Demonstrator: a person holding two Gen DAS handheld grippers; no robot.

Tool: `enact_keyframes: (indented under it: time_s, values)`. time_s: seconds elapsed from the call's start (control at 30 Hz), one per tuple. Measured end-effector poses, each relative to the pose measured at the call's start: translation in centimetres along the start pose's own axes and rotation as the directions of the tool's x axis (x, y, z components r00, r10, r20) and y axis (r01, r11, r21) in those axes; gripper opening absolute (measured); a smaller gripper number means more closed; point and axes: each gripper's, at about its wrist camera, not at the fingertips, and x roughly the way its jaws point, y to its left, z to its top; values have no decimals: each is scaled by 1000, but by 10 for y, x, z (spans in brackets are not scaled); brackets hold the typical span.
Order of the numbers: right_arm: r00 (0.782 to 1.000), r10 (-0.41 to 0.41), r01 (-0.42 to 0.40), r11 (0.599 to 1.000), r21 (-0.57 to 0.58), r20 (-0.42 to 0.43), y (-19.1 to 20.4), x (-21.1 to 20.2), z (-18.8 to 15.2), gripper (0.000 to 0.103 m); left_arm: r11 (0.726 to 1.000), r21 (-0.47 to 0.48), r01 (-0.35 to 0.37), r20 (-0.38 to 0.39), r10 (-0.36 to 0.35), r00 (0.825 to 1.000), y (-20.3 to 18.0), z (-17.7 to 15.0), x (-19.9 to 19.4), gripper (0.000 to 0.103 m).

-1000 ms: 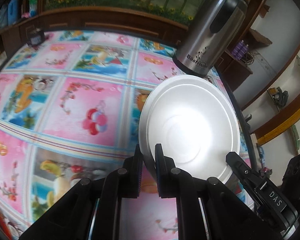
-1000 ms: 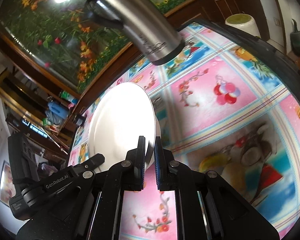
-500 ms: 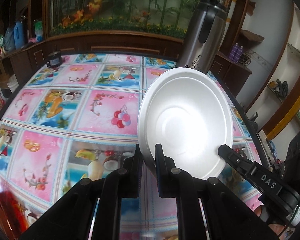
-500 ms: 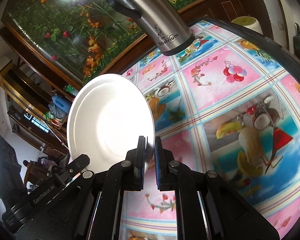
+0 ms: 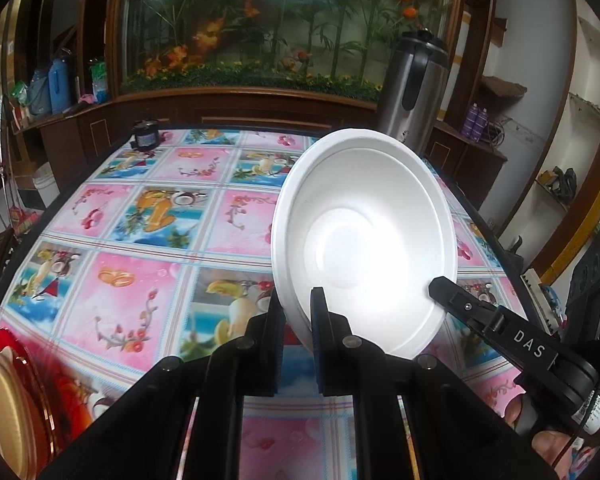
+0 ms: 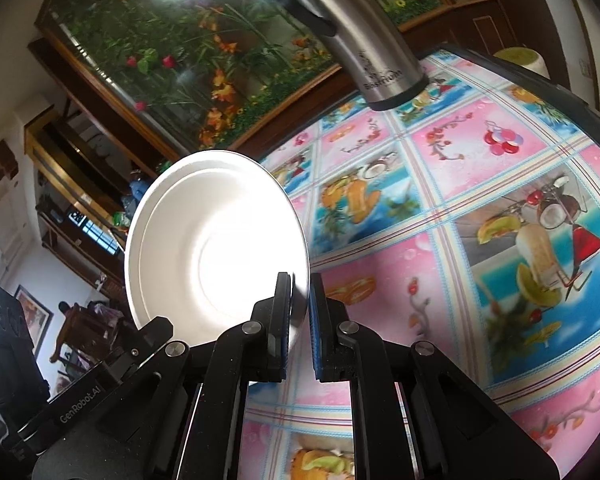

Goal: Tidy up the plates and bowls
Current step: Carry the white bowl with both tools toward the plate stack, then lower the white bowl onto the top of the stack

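A bench (image 5: 148, 240) under a pink and blue fruit-print cloth filled most of both views, with a planted aquarium (image 5: 284, 24) behind its far edge. A steel thermos jug (image 5: 414, 92) stood at the bench's far right corner. Above the bench a white foam bowl (image 5: 364, 240) was held tilted on edge, clear of the cloth. The left gripper (image 5: 296, 320) was closed on the bowl's lower left rim, its fingers reaching forward and slightly up. The right gripper (image 6: 298, 312) pinched the opposite rim likewise, jaws nearly together. Red and cream plates (image 5: 8, 396) stood at the bench's near left corner.
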Motion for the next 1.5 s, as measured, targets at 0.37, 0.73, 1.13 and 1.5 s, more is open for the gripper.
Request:
enact_keyframes:
  time_s: [0.37,0.73,1.13,1.5]
  values:
    - [998,58,-59,997,-56,-9,34,-3,-26,7,998,-45,-41,34,42,999,35,-18,-33,11]
    - [977,207,-212,973,-96,-53,95,-16,-64,8,991,-114,-76,91,86,992,92,-37,-103,11]
    - [925,300,-343,923,-176,-234,191,-1,-109,8,956,-250,-153,86,179,980,174,-65,-166,13]
    - [882,283,-386,893,-233,-377,252,33,-154,8,918,-340,-206,11,223,975,228,-84,-184,12]
